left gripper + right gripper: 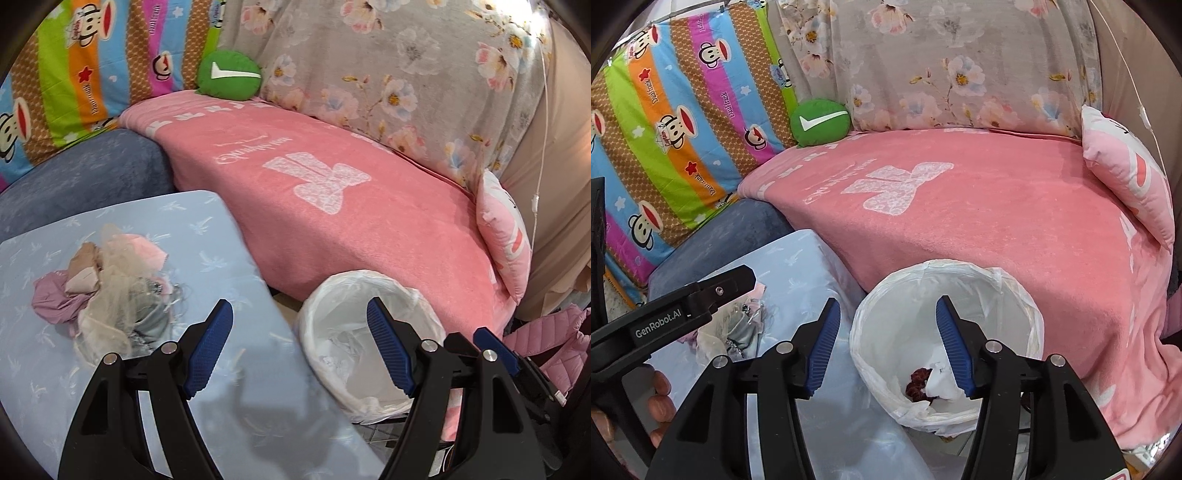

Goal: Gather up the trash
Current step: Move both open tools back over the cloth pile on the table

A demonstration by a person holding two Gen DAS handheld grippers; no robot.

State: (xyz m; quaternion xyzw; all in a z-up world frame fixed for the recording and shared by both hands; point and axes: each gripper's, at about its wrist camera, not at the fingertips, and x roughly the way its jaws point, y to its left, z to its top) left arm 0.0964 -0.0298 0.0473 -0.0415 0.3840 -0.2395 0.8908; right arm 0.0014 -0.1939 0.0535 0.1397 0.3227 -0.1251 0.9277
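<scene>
Left wrist view shows the left hand-held gripper (300, 349) with its jaws wide apart and nothing between them. It hangs over the edge of the tabletop (236, 424), beside the bin (317, 314). The bin stands on the floor, squeezed between the tabletop and the couch with the pink blanket (332, 206). That spot makes sense: trash can go from the tabletop to the bin in one short trip.

The trash pile (107, 291) is a heap of cloth scraps, netting and crumpled bits. It sits on the tabletop, well to the left of the bin. It has not been picked up yet.

Right wrist view shows the right hand-held gripper (884, 343) right above the bin (1030, 314). Its jaws are apart and empty. Inside the bin, on the white bag, lie a dark red scrap (918, 384) and some white crumpled paper (940, 384). My guess is that this gripper is over the bin because that is where trash gets dropped.

The left hand-held gripper (701, 291) also shows here, reaching toward the pile on the far side of the tabletop from the bin. It looks ready to grab more trash.
</scene>
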